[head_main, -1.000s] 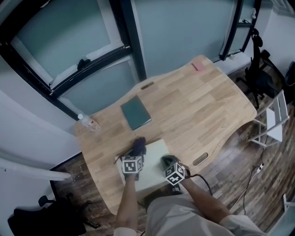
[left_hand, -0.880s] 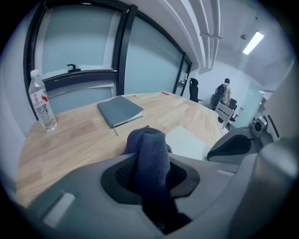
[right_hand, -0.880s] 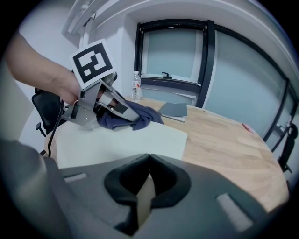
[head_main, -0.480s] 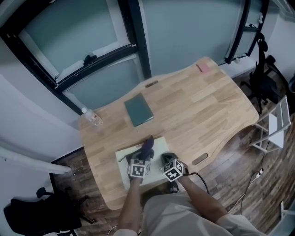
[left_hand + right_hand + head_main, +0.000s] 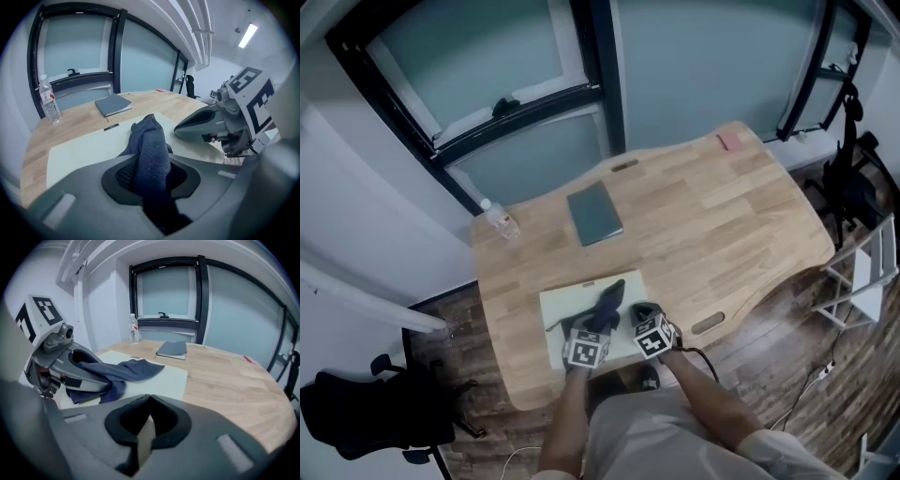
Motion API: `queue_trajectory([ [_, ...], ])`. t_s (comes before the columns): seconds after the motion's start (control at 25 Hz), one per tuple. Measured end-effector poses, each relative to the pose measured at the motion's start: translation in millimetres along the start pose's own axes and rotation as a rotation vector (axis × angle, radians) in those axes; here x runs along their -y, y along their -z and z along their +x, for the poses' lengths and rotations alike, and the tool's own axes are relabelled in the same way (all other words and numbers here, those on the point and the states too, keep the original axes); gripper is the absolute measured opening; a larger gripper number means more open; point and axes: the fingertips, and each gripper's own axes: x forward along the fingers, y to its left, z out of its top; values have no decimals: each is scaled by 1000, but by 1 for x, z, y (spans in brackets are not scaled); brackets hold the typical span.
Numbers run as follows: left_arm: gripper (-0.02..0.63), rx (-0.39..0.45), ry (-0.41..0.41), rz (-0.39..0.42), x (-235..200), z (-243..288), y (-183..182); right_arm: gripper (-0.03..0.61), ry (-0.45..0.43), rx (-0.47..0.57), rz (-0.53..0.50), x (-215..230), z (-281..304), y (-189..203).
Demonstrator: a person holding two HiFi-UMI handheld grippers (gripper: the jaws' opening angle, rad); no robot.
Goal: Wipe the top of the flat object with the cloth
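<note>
A pale cream flat board (image 5: 562, 307) lies on the wooden table near its front edge. A dark blue cloth (image 5: 606, 300) is draped across the board's middle, and my left gripper (image 5: 593, 328) is shut on its near end. In the left gripper view the cloth (image 5: 151, 143) runs out between the jaws onto the board (image 5: 79, 147). My right gripper (image 5: 639, 315) is at the board's near right corner, shut with nothing in it. The right gripper view shows its jaws (image 5: 150, 401) meeting over the board (image 5: 171, 379), with the cloth (image 5: 129, 369) and the left gripper (image 5: 77, 373) to the left.
A grey-green notebook (image 5: 594, 213) lies further back on the table. A water bottle (image 5: 499, 219) stands at the back left corner and a small pink item (image 5: 731, 142) at the back right. A white chair (image 5: 872, 272) is to the right, a black chair (image 5: 375, 412) on the floor left.
My left gripper has dragged the cloth to the right across the board, toward its middle. The right gripper has stayed at the board's near right corner. The head view has shifted.
</note>
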Motion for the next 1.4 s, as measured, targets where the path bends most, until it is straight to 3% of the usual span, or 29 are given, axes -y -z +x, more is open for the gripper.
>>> queue_trajectory([
  [0.32, 101, 10, -44, -28, 18, -16, 18, 2, -25, 20, 7, 1, -1, -2],
  [0.6, 101, 2, -29, -40, 35, -24, 34, 2, -47, 38, 29, 2, -1, -1],
  [0.92, 101, 43, -47, -129, 46, -36, 45, 2, -57, 52, 43, 3, -3, -1],
  [1.2, 101, 40, -34, -135, 56, -41, 53, 2, -54, 52, 39, 2, -4, 1],
  [1.4, 101, 45, -32, -130, 56, -43, 55, 1, -142, 75, 57, 0, -17, 3],
])
